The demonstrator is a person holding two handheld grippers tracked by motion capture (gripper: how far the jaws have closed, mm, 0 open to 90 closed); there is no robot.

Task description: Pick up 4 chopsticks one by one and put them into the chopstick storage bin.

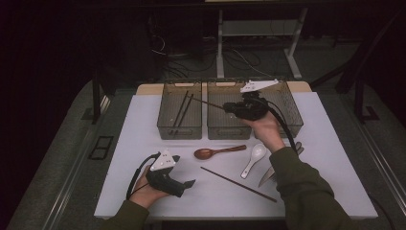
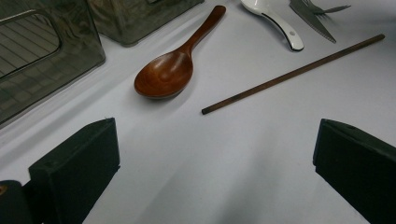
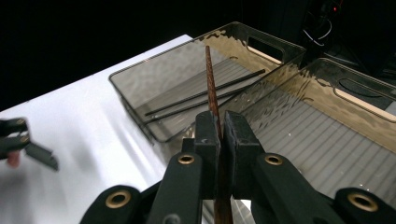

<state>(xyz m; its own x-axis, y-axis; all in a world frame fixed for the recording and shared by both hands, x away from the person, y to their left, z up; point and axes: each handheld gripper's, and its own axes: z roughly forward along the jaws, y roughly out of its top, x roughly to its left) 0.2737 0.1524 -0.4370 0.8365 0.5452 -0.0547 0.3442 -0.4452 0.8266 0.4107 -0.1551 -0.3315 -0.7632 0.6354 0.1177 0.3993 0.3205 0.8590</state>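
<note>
My right gripper [image 1: 230, 107] hovers over the middle bin [image 1: 214, 125], shut on a brown chopstick [image 1: 206, 102] whose tip points left toward the left bin [image 1: 165, 120]. In the right gripper view the pads [image 3: 206, 133] pinch that chopstick [image 3: 210, 79], which slants up over the left bin [image 3: 140, 77]; two dark chopsticks [image 3: 201, 100] lie inside it. My left gripper [image 1: 187, 183] rests near the table's front left, open with nothing between its fingers [image 2: 74, 172]. Ahead of it lie a wooden spoon [image 2: 168, 72] and a second brown chopstick [image 2: 294, 72].
A white spoon [image 1: 253, 158], a knife [image 1: 266, 178] and a fork [image 1: 298, 147] lie on the white table [image 1: 129, 143] in front of the bins. A third bin [image 1: 292, 115] stands at the right. Dark floor and cables lie beyond the table's far edge.
</note>
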